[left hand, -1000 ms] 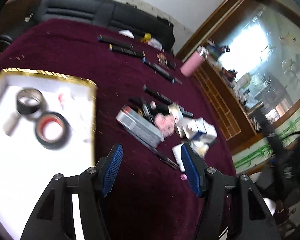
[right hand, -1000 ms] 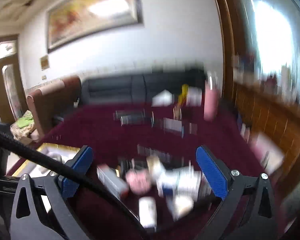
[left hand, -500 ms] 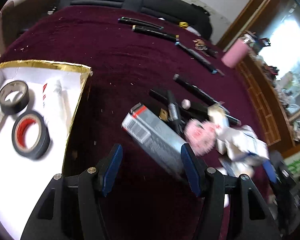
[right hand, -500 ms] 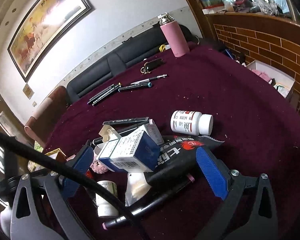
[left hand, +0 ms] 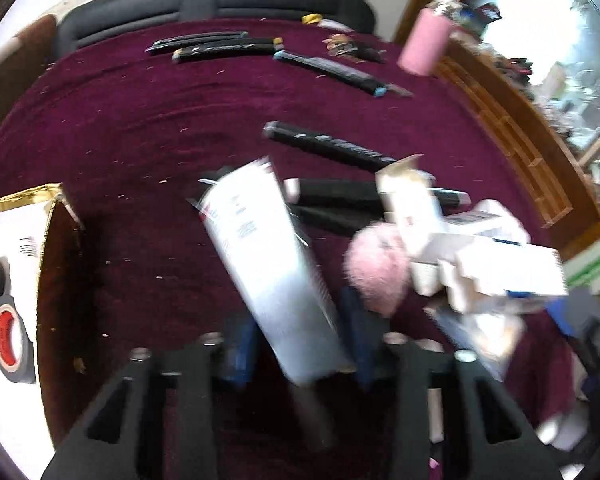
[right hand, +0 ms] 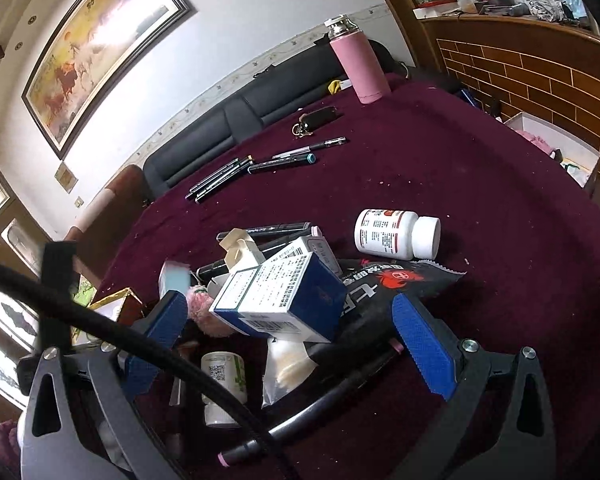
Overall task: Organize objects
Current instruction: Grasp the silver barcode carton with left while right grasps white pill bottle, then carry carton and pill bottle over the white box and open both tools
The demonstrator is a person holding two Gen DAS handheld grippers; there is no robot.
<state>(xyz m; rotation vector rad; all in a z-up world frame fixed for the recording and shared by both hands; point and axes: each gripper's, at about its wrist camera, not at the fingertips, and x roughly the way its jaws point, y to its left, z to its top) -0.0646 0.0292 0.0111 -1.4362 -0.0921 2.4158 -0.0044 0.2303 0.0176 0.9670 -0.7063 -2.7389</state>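
Pointing steeply down at the maroon cloth (left hand: 148, 128), left gripper (left hand: 296, 344) with jaws just closing in around the long silver carton (left hand: 268, 264), near end of it lying between the blue pads; contact blurred, cannot tell if pinched yet. Carton slanted, grey-white with small print, lying just left of the pink pompom (left hand: 376, 272) and right of the gold-rimmed tray (left hand: 28, 196). Hanging low over the clutter beyond the pompom, right gripper (right hand: 296, 344) spread wide, pads clear of the blue-and-white box (right hand: 280, 296) sitting between them.
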